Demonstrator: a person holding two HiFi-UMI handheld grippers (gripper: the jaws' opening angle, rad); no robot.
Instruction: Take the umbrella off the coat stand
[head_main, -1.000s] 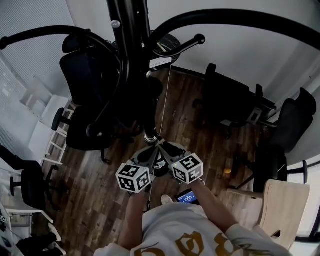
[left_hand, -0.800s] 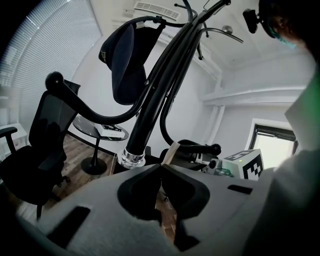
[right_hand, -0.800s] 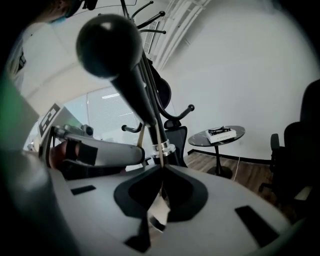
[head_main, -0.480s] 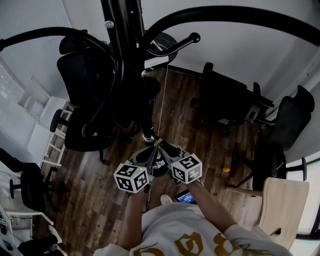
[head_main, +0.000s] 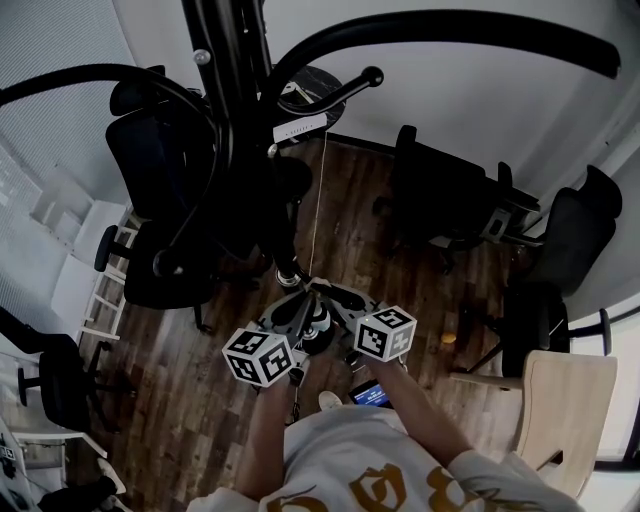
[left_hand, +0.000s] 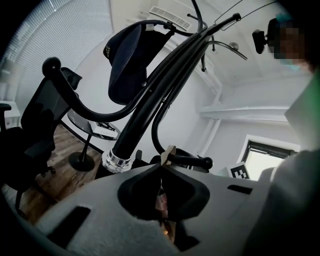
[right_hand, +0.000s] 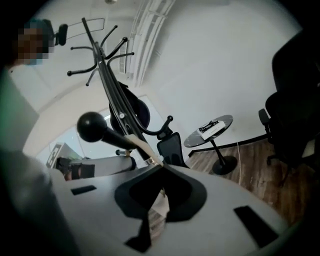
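Observation:
The black coat stand (head_main: 235, 60) rises in front of me, its curved arms ending in balls (head_main: 372, 75). Along its pole hangs a long black shape that looks like the rolled umbrella (head_main: 283, 205), its lower end ringed in silver (head_main: 285, 278). In the left gripper view that black tube (left_hand: 150, 105) runs up beside a dark cap (left_hand: 127, 60) on one arm. My left gripper (head_main: 300, 312) and right gripper (head_main: 335, 297) sit side by side just below the ringed end. Both are shut, tips together (left_hand: 164, 161) (right_hand: 159, 165). A short ball-ended rod (right_hand: 92, 126) crosses close by the tips.
Black office chairs stand at the left (head_main: 165, 150) and right (head_main: 450, 195). A small round table (head_main: 310, 90) is behind the stand, with a thin white cord (head_main: 318, 200) hanging down. A pale wooden chair (head_main: 560, 410) is at the lower right. The floor is dark wood.
The head view has tilted, so the stand sits slightly left. The two marker cubes have drifted a little apart; both grippers stay shut near the silver-ringed end.

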